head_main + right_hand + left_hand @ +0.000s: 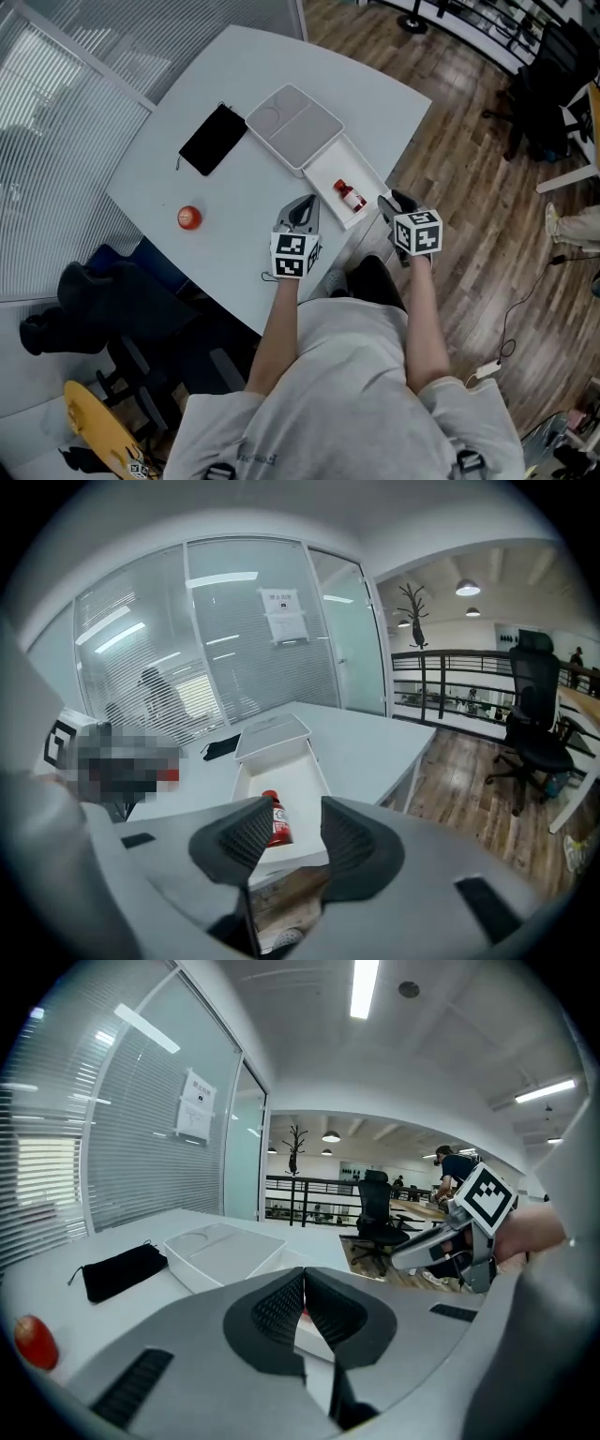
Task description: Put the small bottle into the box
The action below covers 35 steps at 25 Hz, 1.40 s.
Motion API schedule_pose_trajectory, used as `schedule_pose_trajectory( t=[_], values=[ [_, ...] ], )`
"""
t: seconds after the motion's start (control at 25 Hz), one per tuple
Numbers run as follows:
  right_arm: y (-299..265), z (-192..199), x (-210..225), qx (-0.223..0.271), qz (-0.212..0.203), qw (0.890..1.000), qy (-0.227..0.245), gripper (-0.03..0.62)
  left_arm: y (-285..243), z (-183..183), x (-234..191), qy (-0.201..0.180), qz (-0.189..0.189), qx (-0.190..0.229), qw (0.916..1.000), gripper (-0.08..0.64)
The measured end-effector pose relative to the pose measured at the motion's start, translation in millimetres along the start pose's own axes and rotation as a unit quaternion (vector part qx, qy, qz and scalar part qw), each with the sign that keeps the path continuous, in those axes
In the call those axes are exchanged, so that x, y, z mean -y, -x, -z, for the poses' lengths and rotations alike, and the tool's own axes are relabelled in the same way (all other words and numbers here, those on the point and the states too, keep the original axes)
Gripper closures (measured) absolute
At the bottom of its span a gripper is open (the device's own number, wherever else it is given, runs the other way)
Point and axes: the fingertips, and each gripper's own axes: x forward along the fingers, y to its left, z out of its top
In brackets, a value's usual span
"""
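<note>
Nearest me, my right gripper hung released and empty, just short of the box where the small bottle lay on its side; my left gripper was clenched on nothing. I judged a straight pull-back safest.

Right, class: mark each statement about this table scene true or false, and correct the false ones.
1. The small bottle lies inside the open box. True.
2. The right gripper is clamped on the small bottle. False: its jaws stand apart and empty, and the bottle lies beyond them in the box.
3. The left gripper has its jaws together. True.
4. The lid covers the box. False: it lies on the table beside the box.
5. The black pouch is in the box. False: it lies on the table, beside the lid.
</note>
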Motion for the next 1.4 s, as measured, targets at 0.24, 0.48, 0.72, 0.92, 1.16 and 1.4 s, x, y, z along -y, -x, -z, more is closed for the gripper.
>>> schedule_pose_trajectory(
  t=[0.24,0.48,0.72,0.92,1.16,1.4],
  values=[
    [13,6,3,0.022,0.001,1.000,-0.020,0.442,1,10,8,0.017,-0.001,-0.013,0.9998,0.531],
    [18,15,7,0.028,-0.001,0.999,-0.037,0.476,-2,13,17,0.012,0.007,-0.017,0.9998,0.531],
    [25,16,11,0.033,0.003,0.999,-0.036,0.531,-5,11,25,0.010,0.018,-0.013,0.9997,0.531],
    [26,15,11,0.032,0.000,0.999,-0.032,0.554,-5,6,27,0.007,0.019,-0.009,0.9998,0.531],
    [26,10,6,0.033,-0.005,0.999,-0.023,0.574,-6,2,24,0.005,0.019,-0.004,0.9998,0.531],
    [30,8,6,0.036,-0.004,0.999,-0.016,0.575,-7,2,29,0.001,0.024,-0.006,0.9997,0.531]
  ],
)
